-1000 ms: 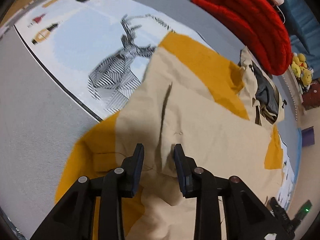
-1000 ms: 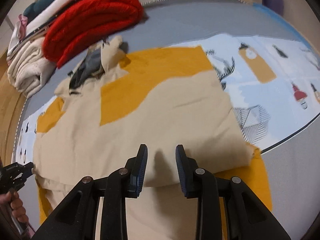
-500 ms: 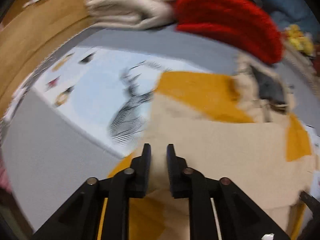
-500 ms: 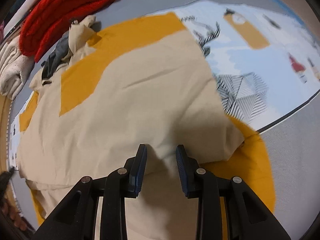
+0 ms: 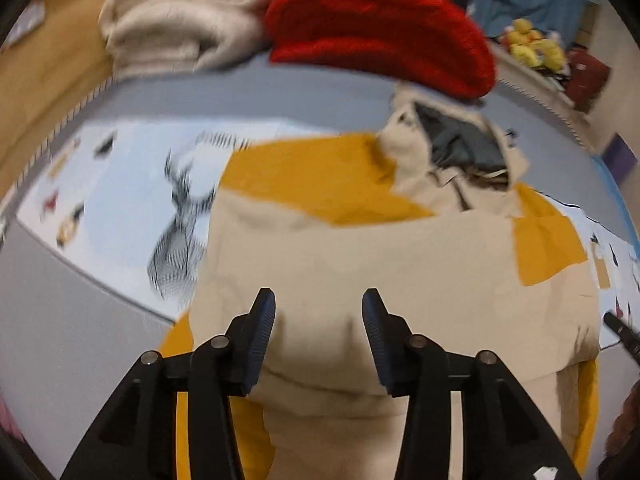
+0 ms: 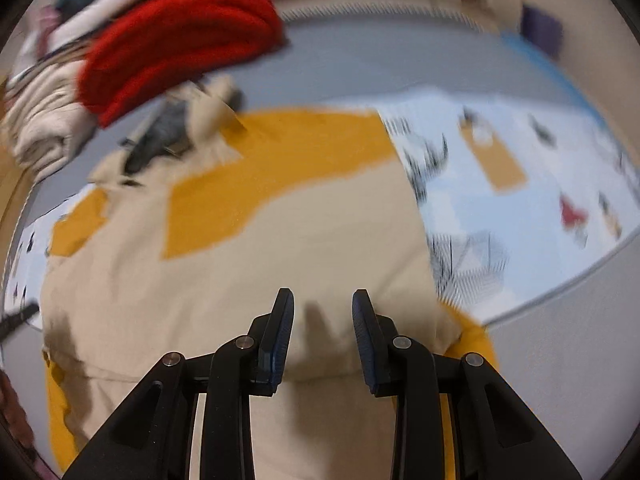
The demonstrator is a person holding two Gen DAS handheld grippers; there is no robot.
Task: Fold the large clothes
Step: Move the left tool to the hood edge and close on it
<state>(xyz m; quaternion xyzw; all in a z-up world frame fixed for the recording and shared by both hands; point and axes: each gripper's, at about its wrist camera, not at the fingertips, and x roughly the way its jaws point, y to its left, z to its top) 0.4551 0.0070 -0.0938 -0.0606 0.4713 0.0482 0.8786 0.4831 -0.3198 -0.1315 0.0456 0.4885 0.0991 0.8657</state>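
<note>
No brand, label or legible writing appears on any item; the printed sheet (image 5: 120, 184) under the work carries only pictures, among them a striped deer head and small coloured figures, all blurred. The left gripper (image 5: 318, 316) tilts steeply down over the near part of the beige-and-mustard garment (image 5: 360, 264), its jaws opening with a clear gap between them and no cloth pinched; the fabric lies below and beyond the tips. The right gripper (image 6: 323, 314) is likewise angled down over the garment's near edge, jaws parted a little less widely, nothing gripped. The garment lies spread and partly folded on the printed sheet atop a grey surface (image 6: 560, 360), its crumpled hood end (image 5: 456, 152) farthest from the cameras. Beyond it, a folded red knit (image 5: 380, 28) rests beside a cream folded textile (image 5: 180, 28).
</note>
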